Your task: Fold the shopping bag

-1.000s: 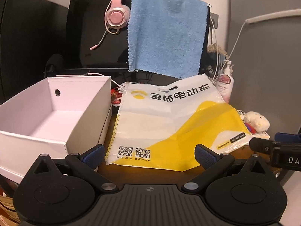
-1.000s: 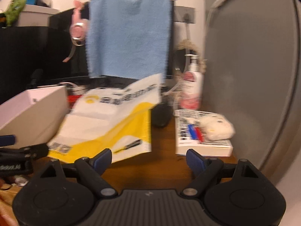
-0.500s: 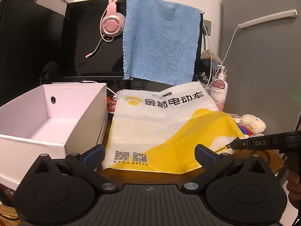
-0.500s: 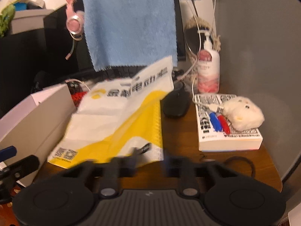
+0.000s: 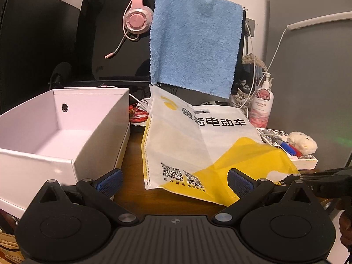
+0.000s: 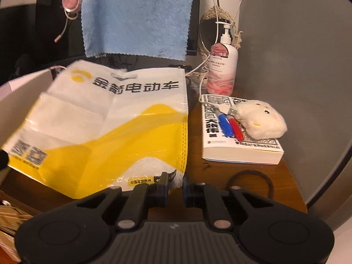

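Observation:
A white and yellow shopping bag point(image 5: 198, 145) point(image 6: 110, 132) with black print lies spread on the wooden desk, its far end propped up. My right gripper point(image 6: 175, 186) has its jaws narrowed to a small gap on the bag's near right corner. The left wrist view shows that gripper point(image 5: 286, 178) coming in from the right with its tips pinching the same corner, which is raised a little. My left gripper point(image 5: 173, 182) is open just short of the bag's near edge, and neither finger touches it.
An open white box point(image 5: 66, 132) stands left of the bag. A blue towel point(image 5: 193, 50) and pink headset point(image 5: 137, 19) hang on the monitor behind. At the right are a book point(image 6: 237, 147) with a plush toy point(image 6: 259, 118) and markers, a pump bottle point(image 6: 222, 70) and a hair tie point(image 6: 253, 182).
My right gripper came forward and down to the bag's near right corner and went from wide open to shut on it. The bag has shifted and buckled. The left gripper kept still.

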Available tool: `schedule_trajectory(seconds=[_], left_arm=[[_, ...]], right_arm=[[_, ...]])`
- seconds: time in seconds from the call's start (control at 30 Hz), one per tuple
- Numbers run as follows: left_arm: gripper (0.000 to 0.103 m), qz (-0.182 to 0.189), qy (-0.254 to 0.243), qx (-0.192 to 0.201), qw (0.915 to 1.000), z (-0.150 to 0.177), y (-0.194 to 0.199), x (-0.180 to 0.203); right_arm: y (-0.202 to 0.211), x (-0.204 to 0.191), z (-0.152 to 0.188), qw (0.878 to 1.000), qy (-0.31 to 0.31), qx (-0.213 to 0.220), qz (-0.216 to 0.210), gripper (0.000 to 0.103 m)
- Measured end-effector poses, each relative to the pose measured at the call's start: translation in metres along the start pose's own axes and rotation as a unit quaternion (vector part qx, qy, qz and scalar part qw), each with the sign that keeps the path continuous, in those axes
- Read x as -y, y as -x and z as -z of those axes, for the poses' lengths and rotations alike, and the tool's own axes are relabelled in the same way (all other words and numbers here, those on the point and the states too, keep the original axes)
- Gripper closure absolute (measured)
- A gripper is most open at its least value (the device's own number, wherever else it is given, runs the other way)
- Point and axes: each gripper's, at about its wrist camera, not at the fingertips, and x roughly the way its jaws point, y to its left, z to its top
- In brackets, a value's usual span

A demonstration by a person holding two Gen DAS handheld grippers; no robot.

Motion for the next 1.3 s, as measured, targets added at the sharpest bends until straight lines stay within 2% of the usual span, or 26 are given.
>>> schedule_trajectory(seconds=[0.1,0.27,0.67,0.93,1.1,1.3], left_arm=[[0.000,0.003,-0.005,-0.001,1.0000,0.000,-0.002,0.002],[0.002,0.035,-0.003,0.000,0.9994,-0.001,-0.003,0.006],[0.002,0.040,-0.002,-0.010,0.9992,0.007,-0.004,0.013],[0.002,0.042,0.076,-0.054,0.9948,0.015,-0.011,0.002],[0.024,0.035,0.099,-0.058,0.9928,0.013,-0.026,0.002],[0.052,0.016,0.099,-0.054,0.9935,0.006,-0.044,0.005]], right_arm=[[-0.003,0.000,0.001,1.000,0.001,-0.006,-0.004,0.091],[-0.007,0.003,0.002,1.000,-0.004,-0.013,-0.011,0.091],[-0.014,0.012,0.005,0.999,-0.018,-0.020,-0.019,0.091],[-0.016,0.018,0.007,0.999,-0.028,-0.018,-0.022,0.091],[-0.016,0.018,0.009,0.999,-0.031,-0.015,-0.022,0.091],[-0.016,0.016,0.010,0.999,-0.027,-0.012,-0.019,0.091]])
